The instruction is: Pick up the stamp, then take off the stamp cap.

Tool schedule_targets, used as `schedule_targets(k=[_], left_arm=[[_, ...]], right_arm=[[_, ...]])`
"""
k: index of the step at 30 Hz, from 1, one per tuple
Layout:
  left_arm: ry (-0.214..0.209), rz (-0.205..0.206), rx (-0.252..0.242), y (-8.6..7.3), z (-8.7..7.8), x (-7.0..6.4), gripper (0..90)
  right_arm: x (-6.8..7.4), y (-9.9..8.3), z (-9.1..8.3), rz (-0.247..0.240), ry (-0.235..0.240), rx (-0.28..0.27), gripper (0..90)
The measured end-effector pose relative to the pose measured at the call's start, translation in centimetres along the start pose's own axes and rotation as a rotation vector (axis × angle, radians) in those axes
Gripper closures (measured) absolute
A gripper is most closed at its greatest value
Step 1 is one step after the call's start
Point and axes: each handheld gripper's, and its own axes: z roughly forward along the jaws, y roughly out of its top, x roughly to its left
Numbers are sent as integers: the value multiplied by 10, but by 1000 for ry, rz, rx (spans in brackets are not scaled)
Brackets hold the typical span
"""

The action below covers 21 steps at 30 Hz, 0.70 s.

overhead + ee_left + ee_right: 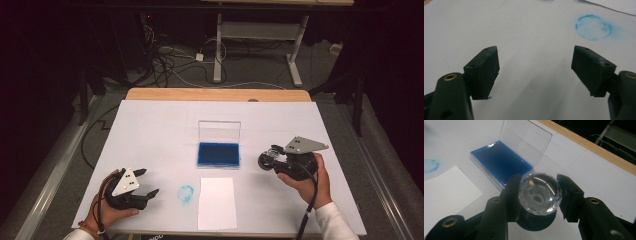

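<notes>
My right gripper (539, 192) is shut on a stamp with a clear faceted knob (539, 193) and a dark base; in the high view this gripper (270, 159) is held at the right of the table, just right of the ink pad. The blue ink pad (218, 154) lies mid-table with its clear lid (219, 130) standing open; it also lies beyond the stamp (499, 162). A white sheet of paper (216, 202) lies in front of the pad. My left gripper (148, 182) rests open at the front left, jaws wide apart, nothing between them (535, 65).
A round blue ink smudge (186, 194) marks the white table cover (150, 130) between the left gripper and the paper, and lies beyond the left jaws (594, 27). A wooden table edge (218, 94) runs along the far side; cables and desk legs stand on the floor beyond.
</notes>
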Motion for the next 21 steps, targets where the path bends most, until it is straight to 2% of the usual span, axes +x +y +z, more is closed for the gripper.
schedule_targets(k=[18, 21], left_arm=[[1, 2, 10, 0, 1, -3, 219], [-2, -13, 6, 1, 4, -1, 219]], right_arm=[[20, 13, 9, -34, 59, -26, 573], [23, 16, 8, -30, 75, -40, 573]])
